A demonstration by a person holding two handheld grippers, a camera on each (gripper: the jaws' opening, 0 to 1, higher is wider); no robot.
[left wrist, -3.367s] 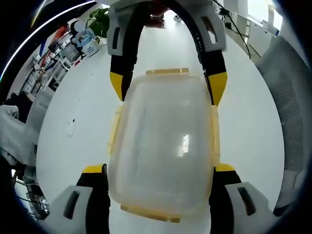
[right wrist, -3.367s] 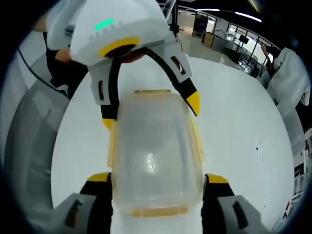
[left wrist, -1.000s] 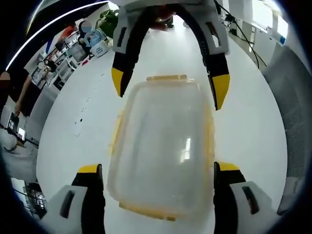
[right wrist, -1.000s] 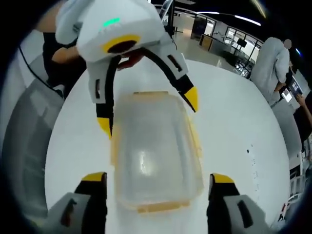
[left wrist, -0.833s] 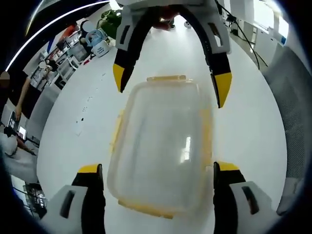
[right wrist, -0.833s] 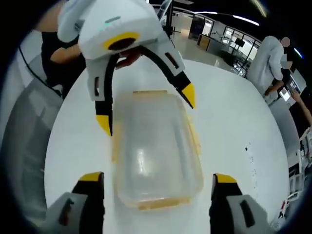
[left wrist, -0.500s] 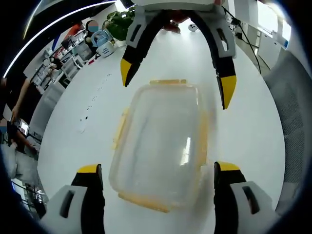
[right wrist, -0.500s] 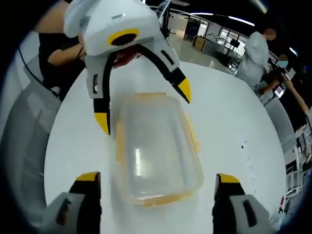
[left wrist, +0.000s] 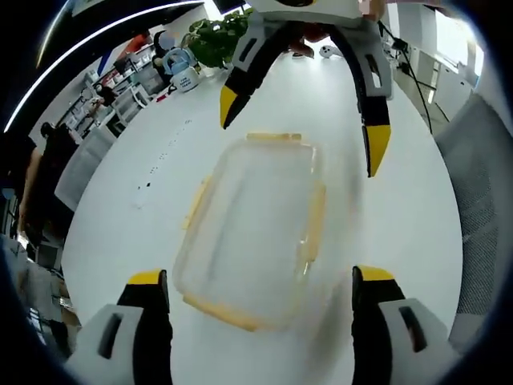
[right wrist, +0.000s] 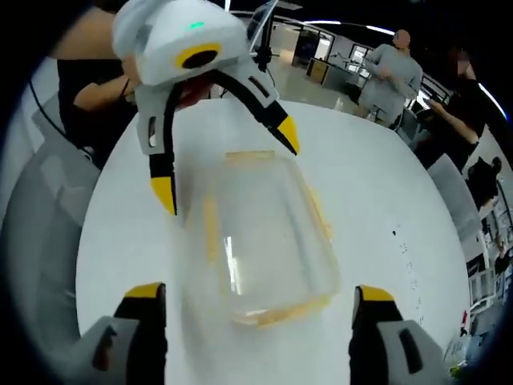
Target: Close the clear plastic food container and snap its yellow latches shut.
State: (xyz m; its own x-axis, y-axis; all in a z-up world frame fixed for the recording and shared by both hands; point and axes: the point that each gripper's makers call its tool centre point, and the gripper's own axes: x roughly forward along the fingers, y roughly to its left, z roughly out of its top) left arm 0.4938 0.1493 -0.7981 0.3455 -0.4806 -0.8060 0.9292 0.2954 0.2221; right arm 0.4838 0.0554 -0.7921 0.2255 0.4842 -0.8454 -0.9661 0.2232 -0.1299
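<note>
One clear rectangular plastic food container (left wrist: 252,228) with a lid on top lies flat on the round white desk (left wrist: 152,216), and four yellow latches edge it – one on each side, all lying against the rim as far as the blur lets one tell. There are two hand-held grippers, each white and black with yellow-tipped jaws. In the left gripper view, the left hand-held gripper (left wrist: 258,282) has its jaws spread wide, one to either side of the container's near end and clear of it; the right hand-held gripper (left wrist: 303,128) hangs over the far end, its jaws also spread wide, the tips just above and apart from the lid. The right gripper view gives the same container (right wrist: 260,241) from the opposite end, between the right gripper's own wide jaws (right wrist: 256,309), with the left one (right wrist: 224,164) poised over the far end, a green light on its white body. The left gripper view also takes in a potted green plant (left wrist: 215,34) and shelving beyond the desk's edge, and a grey mesh chair back (left wrist: 481,200) – while the right gripper view shows an office floor with people standing (right wrist: 389,76) by the far side.
</note>
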